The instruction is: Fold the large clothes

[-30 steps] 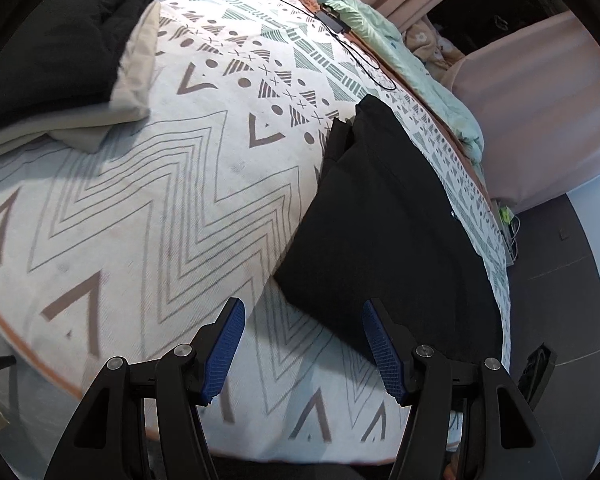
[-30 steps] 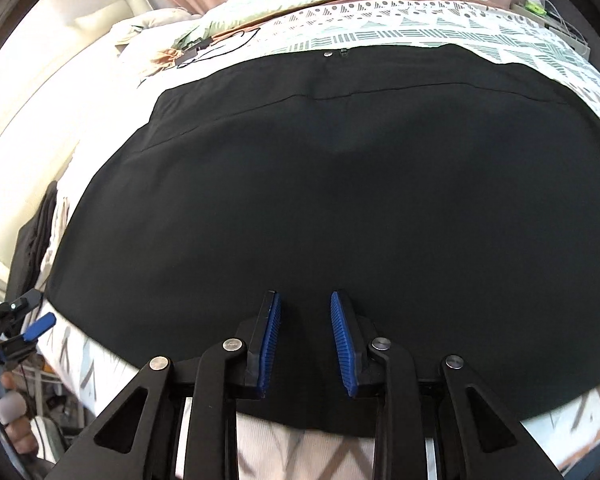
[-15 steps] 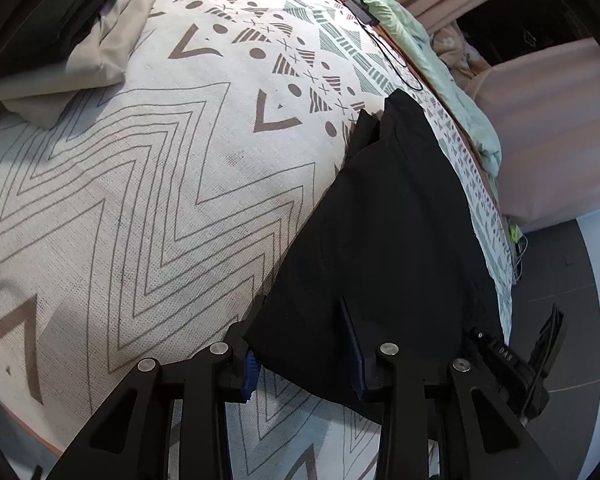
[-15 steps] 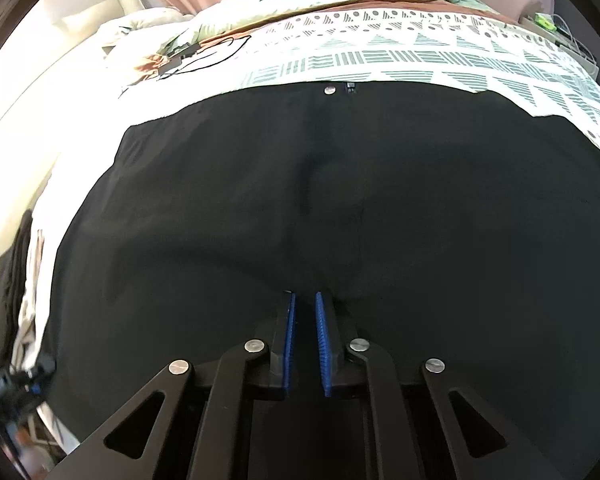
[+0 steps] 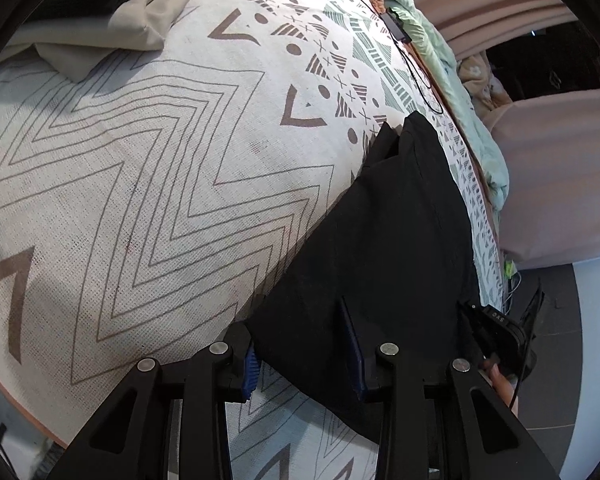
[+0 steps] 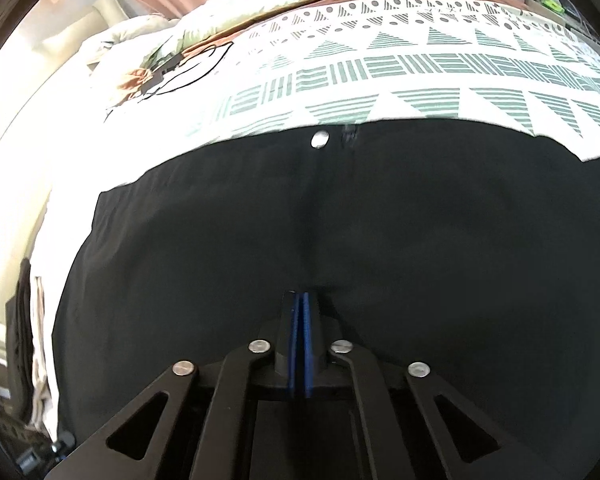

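A black garment [image 5: 384,236] lies spread on a patterned bed cover [image 5: 140,184]. In the right wrist view it fills the lower frame [image 6: 380,232], with a silver button [image 6: 320,139] at its far edge. My left gripper [image 5: 304,354] is open, its blue pads either side of the garment's near corner, which lies between the fingers. My right gripper [image 6: 301,320] is shut, its blue pads pressed together on a pinch of the black cloth at the near edge.
Folded beige and dark clothes [image 5: 132,20] lie at the far left of the bed. A black cable and adapter [image 5: 396,28] lie near a mint quilt [image 5: 452,92]. The other gripper and a hand [image 5: 500,340] show at right. Pink curtain [image 5: 560,168] stands beyond.
My left gripper moved forward and narrowed around the garment's corner. My right gripper closed fully on the cloth and the cloth bunched toward it.
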The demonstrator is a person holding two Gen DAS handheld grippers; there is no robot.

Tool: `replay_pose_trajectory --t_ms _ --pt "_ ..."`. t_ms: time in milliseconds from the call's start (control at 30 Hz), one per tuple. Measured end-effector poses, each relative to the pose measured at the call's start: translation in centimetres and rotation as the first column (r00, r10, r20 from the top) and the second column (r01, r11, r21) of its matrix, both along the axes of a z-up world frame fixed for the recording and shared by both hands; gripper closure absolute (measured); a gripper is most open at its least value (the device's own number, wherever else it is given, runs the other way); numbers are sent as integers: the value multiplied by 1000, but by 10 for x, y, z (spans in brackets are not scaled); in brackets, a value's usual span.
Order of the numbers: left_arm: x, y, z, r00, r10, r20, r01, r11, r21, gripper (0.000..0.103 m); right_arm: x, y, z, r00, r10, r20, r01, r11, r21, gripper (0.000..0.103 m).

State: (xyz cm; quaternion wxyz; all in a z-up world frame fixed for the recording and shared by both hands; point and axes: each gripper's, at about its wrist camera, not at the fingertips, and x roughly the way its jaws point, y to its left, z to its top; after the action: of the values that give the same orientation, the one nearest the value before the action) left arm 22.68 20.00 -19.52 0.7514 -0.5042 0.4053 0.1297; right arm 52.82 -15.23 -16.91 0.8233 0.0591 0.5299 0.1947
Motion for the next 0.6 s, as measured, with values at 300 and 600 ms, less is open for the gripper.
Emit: replay_pose_trajectory --t_ms 300,600 --pt "0 0 -2 999 42 -12 -43 996 -82 67 40 -7 1 999 -32 -3 32 997 72 103" --pt "-2 0 -9 999 46 -10 -47 985 -168 66 4 -23 40 996 -59 63 44 973 225 41"
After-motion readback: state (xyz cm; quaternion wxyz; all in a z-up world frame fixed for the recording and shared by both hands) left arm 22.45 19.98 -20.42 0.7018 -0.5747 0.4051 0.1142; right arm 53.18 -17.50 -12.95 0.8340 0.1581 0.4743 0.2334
